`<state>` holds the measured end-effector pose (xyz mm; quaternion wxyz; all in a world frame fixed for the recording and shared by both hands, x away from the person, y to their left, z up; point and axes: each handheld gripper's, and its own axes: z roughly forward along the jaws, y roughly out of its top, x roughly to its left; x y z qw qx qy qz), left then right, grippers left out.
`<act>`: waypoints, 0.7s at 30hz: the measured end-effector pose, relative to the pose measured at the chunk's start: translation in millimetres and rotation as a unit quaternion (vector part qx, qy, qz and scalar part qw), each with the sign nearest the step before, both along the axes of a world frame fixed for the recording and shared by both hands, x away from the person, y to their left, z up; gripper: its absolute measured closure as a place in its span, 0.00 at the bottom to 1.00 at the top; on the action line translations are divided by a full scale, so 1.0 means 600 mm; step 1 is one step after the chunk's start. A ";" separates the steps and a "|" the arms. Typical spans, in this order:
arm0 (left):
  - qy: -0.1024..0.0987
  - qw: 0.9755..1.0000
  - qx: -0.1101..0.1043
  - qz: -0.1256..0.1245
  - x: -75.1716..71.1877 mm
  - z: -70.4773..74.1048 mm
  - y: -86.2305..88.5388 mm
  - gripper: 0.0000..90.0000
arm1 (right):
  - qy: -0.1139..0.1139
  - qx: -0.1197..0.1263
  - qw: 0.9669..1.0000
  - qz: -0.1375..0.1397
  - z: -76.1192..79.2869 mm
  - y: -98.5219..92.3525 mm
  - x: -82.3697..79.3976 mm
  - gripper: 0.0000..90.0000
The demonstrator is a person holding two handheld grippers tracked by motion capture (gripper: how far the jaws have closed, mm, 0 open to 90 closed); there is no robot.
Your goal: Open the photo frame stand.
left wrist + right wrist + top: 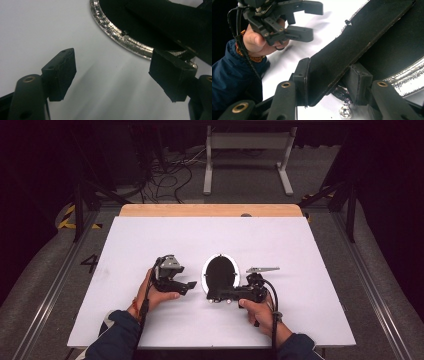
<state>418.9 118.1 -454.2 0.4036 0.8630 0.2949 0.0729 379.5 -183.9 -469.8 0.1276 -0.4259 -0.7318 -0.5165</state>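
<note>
My right tool (214, 296) is pinching the flat black handle (342, 57) of a shallow round pan (220, 272), one pad on each face of the strip. The pan sits near the middle of the white counter (150, 240). Its handle runs out toward 6 o'clock, where my right hand meets it. My left tool (185, 279) hangs just off the pan at 9 o'clock, jaws spread and holding nothing. In its own view the pan's bright rim (120, 37) curves past beyond the far pad.

I judge the pan to be light and stiff: thin metal, a dark inside, a shiny ribbed rim. The handle looks like a rigid slab with a slightly rough face, so the pads should bite well there. Held only at the handle's end, though, the dish will want to droop and twist. The rim looks smooth and narrow, so it would be a slippery hold. If the left tool helps, I would take the rim at 9 o'clock, squarely across the edge.

I cannot see how the handle joins the dish, because my own jaws cover that spot. A small bright speck (344, 111) on the counter under the handle may be a rivet or a scrap of foil. I cannot tell the pan's depth, or whether anything lies in it.
</note>
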 end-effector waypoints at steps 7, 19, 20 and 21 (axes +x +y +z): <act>0.017 0.999 -0.019 -0.024 0.015 -0.006 -0.027 0.24 | -0.038 -0.020 0.999 0.020 0.007 0.004 -0.004 0.64; 0.064 0.995 -0.060 -0.043 0.034 -0.017 -0.040 0.22 | -0.111 -0.057 0.990 0.064 0.016 0.008 -0.011 0.64; 0.064 0.995 -0.060 -0.043 0.034 -0.017 -0.040 0.23 | -0.114 -0.059 0.990 0.065 0.016 0.008 -0.011 0.64; 0.067 0.995 -0.063 -0.047 0.034 -0.017 -0.039 0.25 | -0.115 -0.058 0.990 0.065 0.016 0.007 -0.012 0.64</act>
